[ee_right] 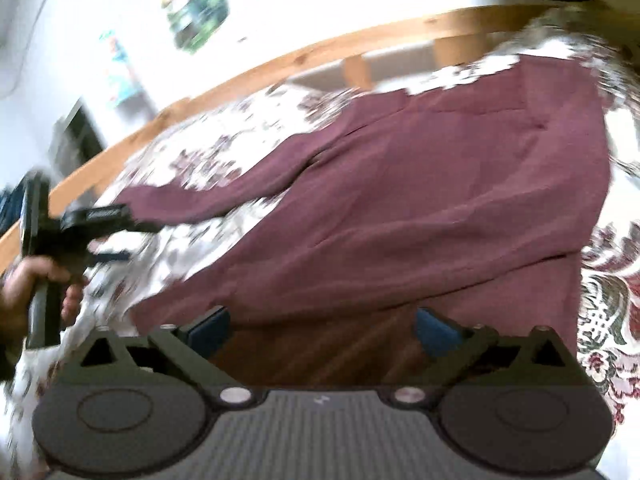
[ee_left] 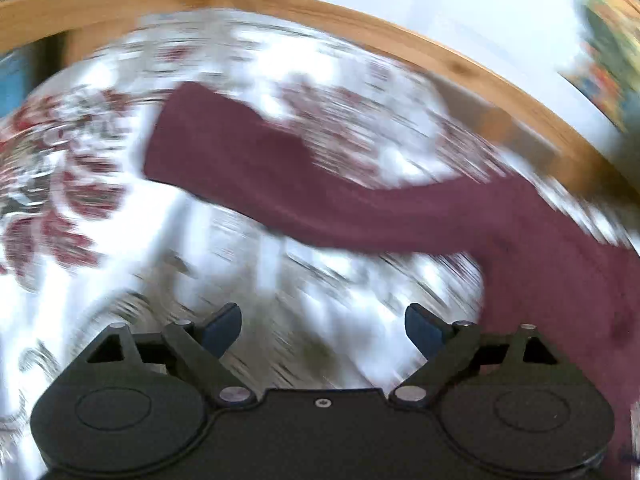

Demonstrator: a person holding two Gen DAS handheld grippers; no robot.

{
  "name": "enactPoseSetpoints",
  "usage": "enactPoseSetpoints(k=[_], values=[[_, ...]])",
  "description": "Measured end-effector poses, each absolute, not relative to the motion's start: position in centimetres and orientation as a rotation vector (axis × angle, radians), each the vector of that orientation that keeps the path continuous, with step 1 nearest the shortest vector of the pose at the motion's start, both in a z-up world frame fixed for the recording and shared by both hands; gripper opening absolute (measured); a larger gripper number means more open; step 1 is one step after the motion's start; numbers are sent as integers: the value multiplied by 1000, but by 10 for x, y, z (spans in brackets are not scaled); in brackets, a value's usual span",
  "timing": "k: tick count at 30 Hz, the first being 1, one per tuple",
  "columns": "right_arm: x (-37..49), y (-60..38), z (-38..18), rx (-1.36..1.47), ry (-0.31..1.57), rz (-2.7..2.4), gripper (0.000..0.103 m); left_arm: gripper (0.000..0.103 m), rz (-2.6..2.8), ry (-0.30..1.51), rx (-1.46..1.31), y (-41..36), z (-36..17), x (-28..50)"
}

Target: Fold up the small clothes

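The left tongs [ee_left: 323,330] are standing wide open with nothing between the blue pads, hanging over the flowered bedcover [ee_left: 80,184]. Ahead of them a maroon sleeve [ee_left: 248,176] is stretching across the cover. Its cuff end is lying up and to the left in the left wrist view, and its length is running down to the right, where it joins the body of the maroon shirt [ee_right: 440,208] at the right edge. So the sleeve's long axis is crossing in front of these tongs on a slant, not pointing along them. The cuff is sitting well ahead of the pads, apart from them.

The right tongs [ee_right: 323,330] are also gaping wide and gripping nothing. They are hovering right over the shirt's near hem, with maroon cloth showing between the pads, but the pads are not pressing on it. From here the shirt body is spreading away and to the right. The sleeve is trailing off to the left toward the person's hand [ee_right: 28,292], which is holding the other tool.

By my reading, the left hand is the nearer one to the sleeve and the right hand is the nearer one to the hem. Folding the sleeve in would call for the left tongs to reach forward to the cuff and carry it rightward across the shirt body. A wooden rail [ee_left: 360,28] is bordering the far side of the cover.
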State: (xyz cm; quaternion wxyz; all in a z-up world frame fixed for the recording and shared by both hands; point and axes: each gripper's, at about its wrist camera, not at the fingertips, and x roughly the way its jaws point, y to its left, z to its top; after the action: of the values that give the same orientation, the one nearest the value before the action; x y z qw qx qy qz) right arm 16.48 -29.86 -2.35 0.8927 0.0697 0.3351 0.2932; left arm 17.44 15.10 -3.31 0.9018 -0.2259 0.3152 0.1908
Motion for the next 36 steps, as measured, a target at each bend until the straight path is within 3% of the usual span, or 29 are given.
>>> enactPoseSetpoints(k=[4, 7, 8, 10, 12, 13, 14, 15, 22, 28, 36], values=[[176, -304, -37, 189, 677, 559, 102, 91, 544, 571, -634, 197, -42, 187], [181, -308, -44, 233, 680, 546, 102, 98, 555, 512, -735, 210, -43, 200], [184, -309, -46, 255, 687, 541, 102, 97, 564, 501, -743, 211, -41, 203], [187, -313, -52, 298, 710, 538, 102, 87, 598, 464, -732, 207, -36, 209], [187, -317, -56, 330, 721, 530, 102, 47, 633, 425, -697, 204, -30, 213], [188, -316, -57, 336, 721, 528, 102, 36, 652, 412, -673, 203, -26, 216], [188, -316, -57, 338, 720, 526, 102, 17, 670, 399, -658, 204, -23, 218], [188, -317, -57, 339, 719, 525, 102, 10, 687, 376, -651, 205, -20, 219], [183, -323, -53, 378, 702, 528, 102, 5, 516, 156, -458, 181, 38, 229], [180, -336, -41, 420, 633, 502, 102, 5, 132, 19, -137, 90, 94, 246], [183, -372, -22, 357, 504, 339, 102, 6, -337, 30, 84, -33, 94, 247]])
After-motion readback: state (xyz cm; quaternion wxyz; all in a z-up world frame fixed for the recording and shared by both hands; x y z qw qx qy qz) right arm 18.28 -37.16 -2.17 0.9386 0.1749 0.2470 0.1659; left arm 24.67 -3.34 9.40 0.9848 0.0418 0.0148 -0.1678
